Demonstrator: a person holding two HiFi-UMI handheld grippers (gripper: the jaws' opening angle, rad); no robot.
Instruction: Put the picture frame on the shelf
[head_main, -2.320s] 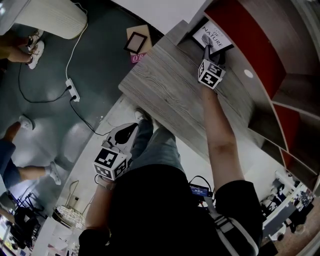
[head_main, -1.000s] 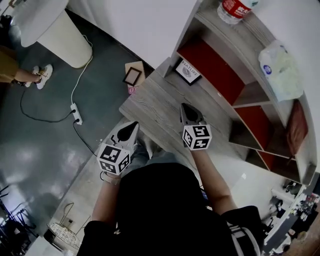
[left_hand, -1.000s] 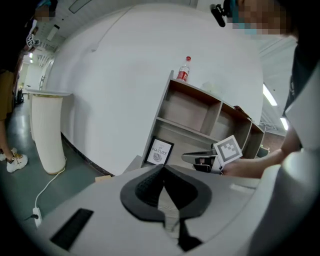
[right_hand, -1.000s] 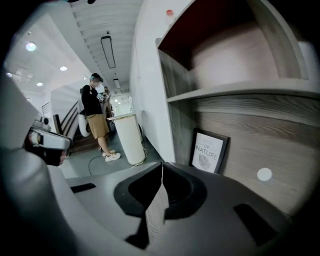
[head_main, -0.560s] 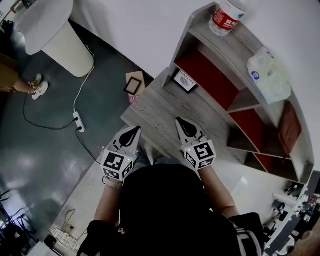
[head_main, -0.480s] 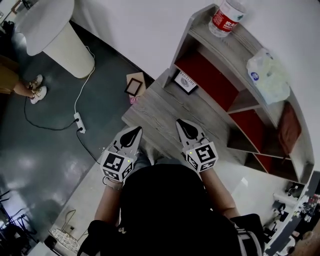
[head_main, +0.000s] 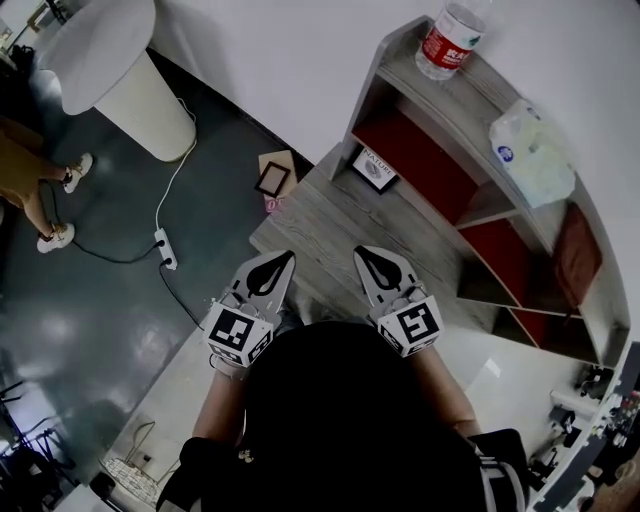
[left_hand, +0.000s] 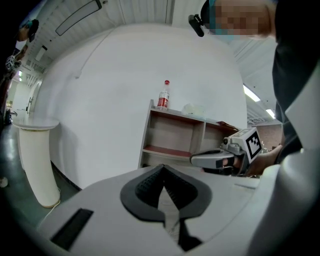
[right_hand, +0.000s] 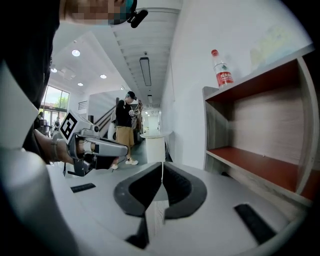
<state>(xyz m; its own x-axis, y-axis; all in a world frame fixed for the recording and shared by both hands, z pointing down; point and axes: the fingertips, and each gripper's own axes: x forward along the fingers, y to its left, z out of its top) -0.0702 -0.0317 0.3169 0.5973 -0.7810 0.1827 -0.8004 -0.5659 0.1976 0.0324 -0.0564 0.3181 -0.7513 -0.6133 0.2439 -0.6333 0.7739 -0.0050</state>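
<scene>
At the back of the grey wood counter (head_main: 325, 222), in the left-hand compartment of the shelf (head_main: 470, 205), the picture frame (head_main: 377, 168) is seen standing against the red back panel, close to the shelf's left side wall, with its printed face turned outward. It is touched by neither gripper.

Both grippers are held side by side over the near edge of the counter, well apart from the picture frame, and are pointed toward the shelf. The jaws of the left gripper (head_main: 280, 262) are seen pressed together at the tips in the left gripper view (left_hand: 162, 170), and nothing is held between them. The jaws of the right gripper (head_main: 366, 256) are likewise closed tip to tip (right_hand: 161, 167), and they are empty.

On the shelf's top board a water bottle (head_main: 447, 40) with a red label is stood upright, and a white bag (head_main: 530, 150) is laid further along. On the dark floor (head_main: 90, 300) to the left of the counter a second frame (head_main: 272, 179) is laid flat, with a power strip (head_main: 166, 249) and its cable nearby. A white pedestal (head_main: 120, 70) is placed beyond these, and a person's legs (head_main: 35, 185) are seen at the left edge.
</scene>
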